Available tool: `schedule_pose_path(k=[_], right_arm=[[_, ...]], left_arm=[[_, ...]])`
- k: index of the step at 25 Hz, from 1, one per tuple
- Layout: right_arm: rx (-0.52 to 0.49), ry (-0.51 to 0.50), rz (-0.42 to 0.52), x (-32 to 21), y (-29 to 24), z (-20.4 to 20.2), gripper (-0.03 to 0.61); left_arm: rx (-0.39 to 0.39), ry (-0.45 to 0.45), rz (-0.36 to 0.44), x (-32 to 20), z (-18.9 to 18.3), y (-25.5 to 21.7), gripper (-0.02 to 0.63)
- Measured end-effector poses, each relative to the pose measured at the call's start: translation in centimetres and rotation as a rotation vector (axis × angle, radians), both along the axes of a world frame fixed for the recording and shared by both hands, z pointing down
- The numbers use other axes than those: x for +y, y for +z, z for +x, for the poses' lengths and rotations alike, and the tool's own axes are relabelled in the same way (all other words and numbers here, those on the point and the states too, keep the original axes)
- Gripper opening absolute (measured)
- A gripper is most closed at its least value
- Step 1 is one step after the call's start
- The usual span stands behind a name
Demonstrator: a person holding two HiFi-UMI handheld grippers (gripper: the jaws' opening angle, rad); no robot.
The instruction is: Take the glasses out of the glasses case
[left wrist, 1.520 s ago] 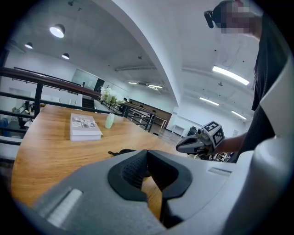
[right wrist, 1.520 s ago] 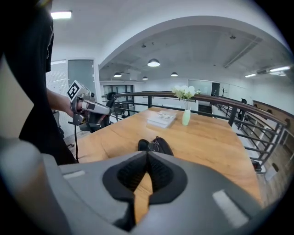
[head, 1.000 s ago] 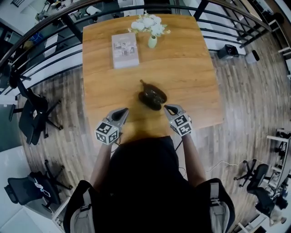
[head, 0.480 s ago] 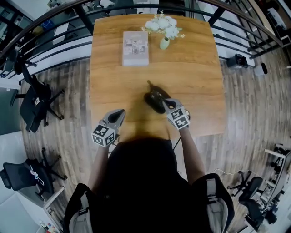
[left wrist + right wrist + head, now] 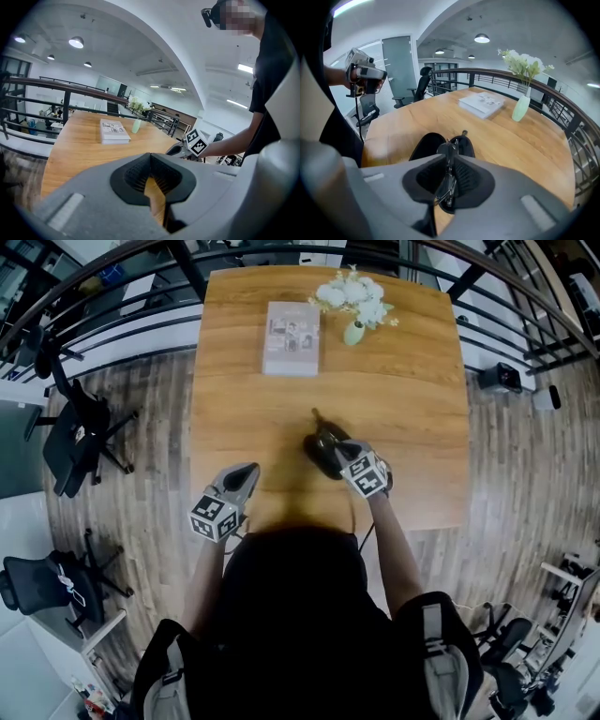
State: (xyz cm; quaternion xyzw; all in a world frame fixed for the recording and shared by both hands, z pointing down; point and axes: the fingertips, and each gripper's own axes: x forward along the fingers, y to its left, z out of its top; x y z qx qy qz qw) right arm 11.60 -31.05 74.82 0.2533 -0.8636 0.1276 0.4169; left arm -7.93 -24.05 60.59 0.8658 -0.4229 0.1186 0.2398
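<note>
A dark glasses case (image 5: 322,443) lies open on the wooden table (image 5: 412,399), near its front edge. My right gripper (image 5: 336,452) is right over it. In the right gripper view the right gripper (image 5: 449,180) is shut on the thin-framed glasses (image 5: 450,161), which stand edge-on between the pads above the open case (image 5: 425,144). My left gripper (image 5: 241,476) hovers to the left of the case, apart from it. In its own view the left gripper (image 5: 157,187) is shut with nothing in it, and the right gripper (image 5: 180,149) shows off to its right.
A book (image 5: 292,326) lies at the table's far side, beside a pale green vase of white flowers (image 5: 354,298). A dark railing (image 5: 141,329) runs round the far and left sides. Office chairs (image 5: 75,432) stand on the plank floor to the left.
My right gripper has moved forward from the front edge onto the open case and now grips the glasses. The left gripper has stayed about where it was.
</note>
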Motion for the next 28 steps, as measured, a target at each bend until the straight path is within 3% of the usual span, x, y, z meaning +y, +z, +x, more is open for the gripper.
schedule_pose_path(k=[10,24,28], right_arm=[[0.08,-0.031,-0.059,-1.1,2.5,-0.2,0.063],[0.09,-0.025,-0.115,-1.4,4.4,-0.7,0.071],[0.093,-0.016,-0.114,-1.6,4.3,-0.5,0.032]], left_arm=[[-0.005,-0.046,-0.023,0.4,-1.3,0.3,0.011],[-0.011,-0.081,-0.031,1.2,-1.9,0.3,0.011],[-0.008,-0.085,-0.024,1.2,-1.8,0.1,0.011]])
